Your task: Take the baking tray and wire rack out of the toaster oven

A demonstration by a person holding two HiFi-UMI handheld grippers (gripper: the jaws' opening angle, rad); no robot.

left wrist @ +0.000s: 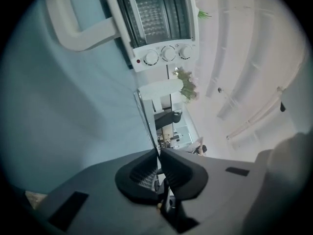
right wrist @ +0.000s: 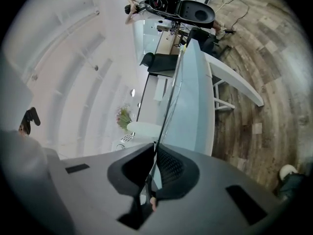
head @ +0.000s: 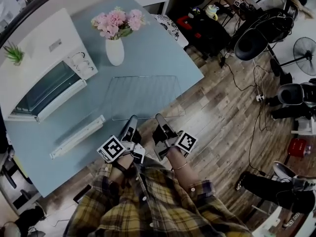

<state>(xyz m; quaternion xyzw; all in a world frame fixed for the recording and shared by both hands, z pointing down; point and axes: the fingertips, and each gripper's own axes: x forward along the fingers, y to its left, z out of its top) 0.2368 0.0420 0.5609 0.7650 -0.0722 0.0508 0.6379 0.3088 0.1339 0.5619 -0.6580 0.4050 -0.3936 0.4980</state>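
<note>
Wire rack sits outside the toaster oven, off the oven's knob side and out past its front, spread roughly level over the light blue tabletop; whether it touches the surface I cannot tell. Its edge farthest from the oven is pinched at two spots. The left gripper has its fingers closed to a narrow slit on the rack's thin wire, and the left gripper view shows that edge running straight out from between the dark pads toward the oven. The right gripper, just beside the left one and farther from the oven, is clamped on the same edge in the same narrow way, and the right gripper view shows the wire passing between its pads. The oven stands with its door down, the white door handle lying in front of it, and its three knobs face the rack. A white vase of pink flowers stands just beside the oven's knob side, beyond the rack's far edge.
</note>
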